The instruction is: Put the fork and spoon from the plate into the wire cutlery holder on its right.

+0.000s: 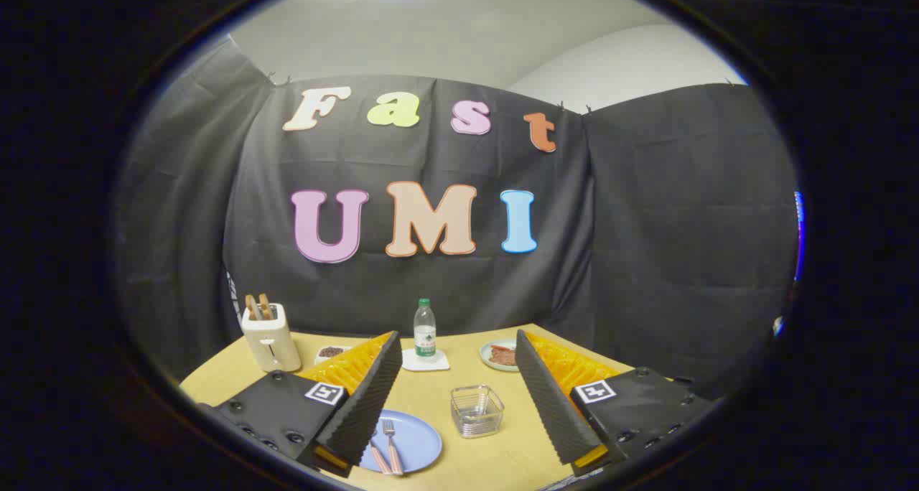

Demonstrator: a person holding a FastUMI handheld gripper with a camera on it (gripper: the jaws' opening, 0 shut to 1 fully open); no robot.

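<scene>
Fork (390, 444) and spoon (378, 456), both pink-handled metal, lie side by side on the round blue plate (420, 437) with handles pointing toward the gripper (459, 398), just inside its left finger, whose fingers stand wide apart and empty, the square wire cutlery holder (477, 410) between them.

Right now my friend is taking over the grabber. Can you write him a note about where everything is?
Gripper: fingers open, holding nothing, raised above the table.
Fork and spoon lie side by side on the blue plate, by the left finger.
Wire cutlery holder stands to the plate's right, between the fingers, with nothing in it.
Done: nothing yet.
Left: pick up the fork and the spoon and drop both into the holder.
</scene>
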